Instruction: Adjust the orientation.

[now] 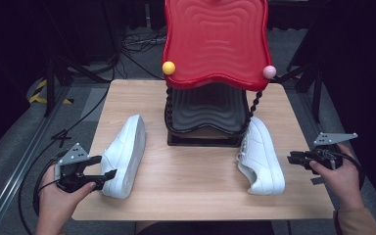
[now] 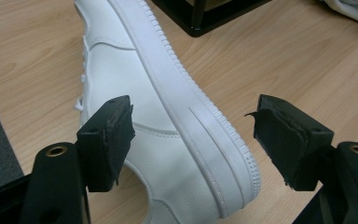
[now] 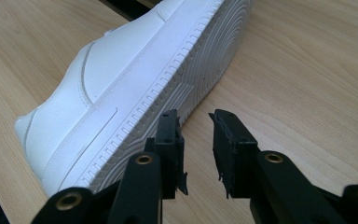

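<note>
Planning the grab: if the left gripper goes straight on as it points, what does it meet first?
Most likely the heel of the left white shoe, lying between the open left gripper jaws, untouched.

1. The high view looks down from above the near edge of the table (image 1: 196,181).
2. The left gripper view sits very close to the left white shoe (image 2: 168,135), also seen from above.
3. The right gripper view sits low, close to the right white shoe (image 3: 121,107).

Left hand-held gripper (image 1: 108,166) gapes wide — right hand-held gripper (image 1: 290,158) stands narrowly parted, empty.
</note>
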